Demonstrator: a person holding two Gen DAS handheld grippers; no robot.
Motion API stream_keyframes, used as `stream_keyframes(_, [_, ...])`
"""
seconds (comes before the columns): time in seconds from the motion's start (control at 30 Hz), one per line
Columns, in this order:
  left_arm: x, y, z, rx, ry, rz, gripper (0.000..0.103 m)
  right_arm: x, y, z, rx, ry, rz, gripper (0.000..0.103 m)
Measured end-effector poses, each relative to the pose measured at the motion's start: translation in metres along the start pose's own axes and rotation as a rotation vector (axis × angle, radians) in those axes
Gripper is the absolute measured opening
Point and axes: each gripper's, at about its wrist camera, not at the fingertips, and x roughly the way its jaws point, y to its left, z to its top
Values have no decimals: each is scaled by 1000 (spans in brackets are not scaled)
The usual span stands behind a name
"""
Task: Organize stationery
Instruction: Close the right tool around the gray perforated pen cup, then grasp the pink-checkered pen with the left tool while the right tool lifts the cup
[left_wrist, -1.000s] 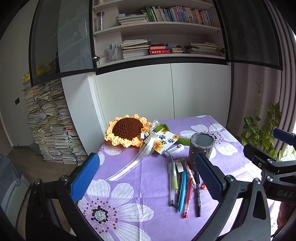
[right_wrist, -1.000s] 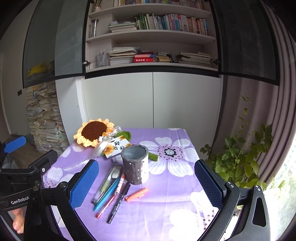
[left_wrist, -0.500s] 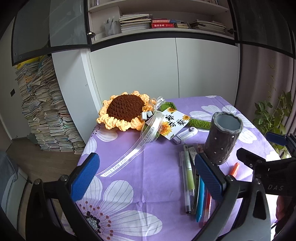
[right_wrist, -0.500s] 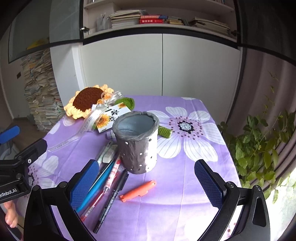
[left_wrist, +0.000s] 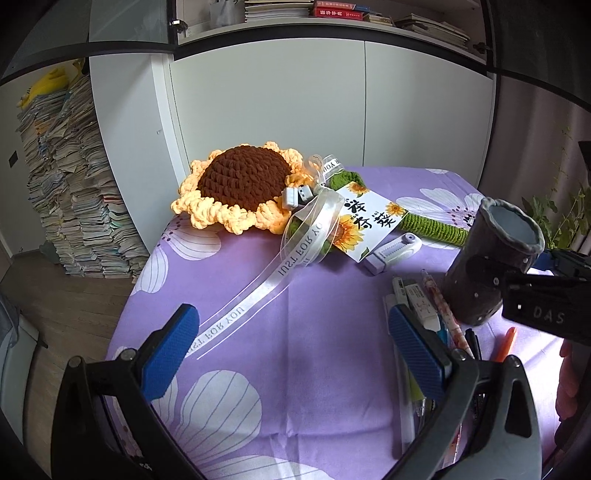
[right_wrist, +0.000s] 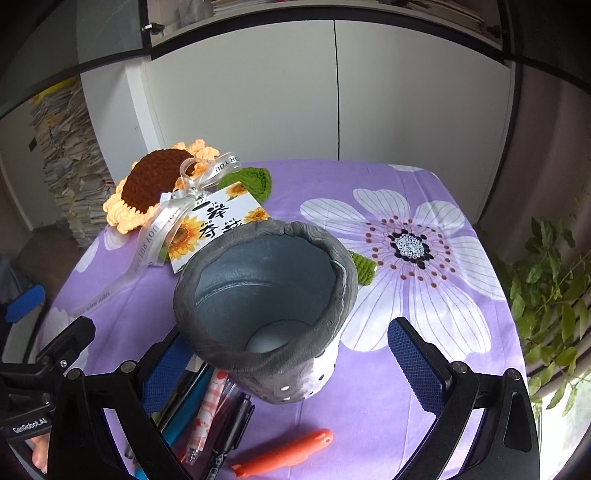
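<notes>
A grey pen cup (right_wrist: 266, 302) stands upright and empty on the purple flowered tablecloth (right_wrist: 402, 398); it also shows at the right of the left wrist view (left_wrist: 491, 258). My right gripper (right_wrist: 291, 365) is open, its blue pads on either side of the cup's lower part, apart from it. Several pens (right_wrist: 218, 402) lie in a bunch left of the cup, and an orange pen (right_wrist: 284, 452) lies in front. My left gripper (left_wrist: 295, 354) is open and empty above the cloth, with the pens (left_wrist: 424, 314) by its right pad.
A crocheted sunflower (left_wrist: 240, 188) with a ribbon and a white card (left_wrist: 365, 221) lies at the table's back left. A white correction tape (left_wrist: 391, 251) lies near the card. White cabinet doors stand behind. A plant (right_wrist: 546, 284) and paper stacks (left_wrist: 66, 192) flank the table.
Both grippers have moved forward and down toward the table. The right gripper has closed in on the cup, which now sits between its open pads. The left gripper now hangs nearer the pens.
</notes>
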Motion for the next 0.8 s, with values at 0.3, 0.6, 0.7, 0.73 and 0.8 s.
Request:
stream_keyframes(0.3, [-18,-15,-2,46,-6,-8,102,-40,-26,-13,-48,-43,-60,72])
stream_keyframes(0.6, [-41,-50,-11,98,9,-30,102,-79,-70,-64,-74,7,-137,72])
stream_keyframes(0.7, [-48,-63,-14,125,13,-27,102,-78,-73,-70,-70,-7,-108,72])
stream_keyframes(0.73, [-50,-67,-15,136,11,-21,102,-77,-76,-69,-63,-13,-95,72])
stream_keyframes(0.8, [-55,-73,-16,154,4,-3,102,-75,-81,-69,-48,-30,-64,72])
